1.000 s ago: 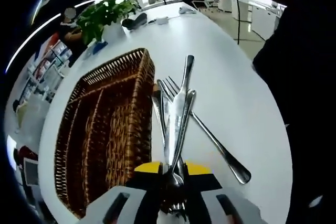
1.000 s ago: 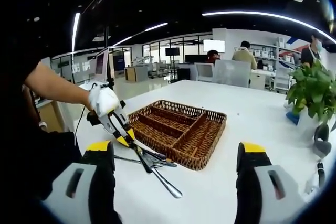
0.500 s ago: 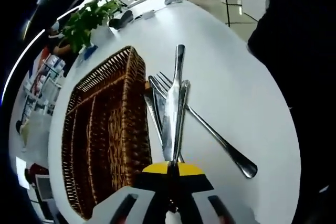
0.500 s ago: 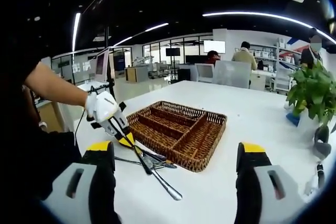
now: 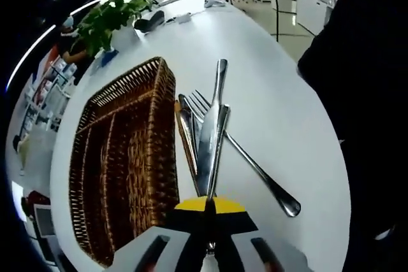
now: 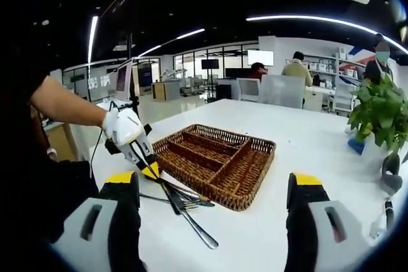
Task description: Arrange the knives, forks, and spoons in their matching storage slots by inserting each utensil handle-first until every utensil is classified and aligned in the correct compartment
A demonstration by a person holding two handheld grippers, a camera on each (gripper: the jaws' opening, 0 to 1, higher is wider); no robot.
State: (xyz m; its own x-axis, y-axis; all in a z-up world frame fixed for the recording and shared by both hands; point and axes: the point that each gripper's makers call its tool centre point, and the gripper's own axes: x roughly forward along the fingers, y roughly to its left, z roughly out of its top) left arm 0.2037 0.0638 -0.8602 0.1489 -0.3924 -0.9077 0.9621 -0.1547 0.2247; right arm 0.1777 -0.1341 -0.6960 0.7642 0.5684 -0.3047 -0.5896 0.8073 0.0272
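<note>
Left gripper (image 5: 208, 207) fingers clenched on the near end of one utensil (image 5: 215, 151) from a small pile of cutlery (image 5: 203, 133) lying on the white tabletop (image 5: 287, 119) just beside the long edge of the wicker tray (image 5: 121, 157); which kind of utensil is gripped cannot be told. In the pile, a fork (image 5: 245, 154) runs diagonally with its tines near the tray. Right gripper (image 6: 213, 195) held well back, its yellow-tipped fingers (image 6: 307, 183) spread wide and released, with the tray's compartments (image 6: 213, 157) and a potted plant (image 6: 381, 116) ahead of it.
</note>
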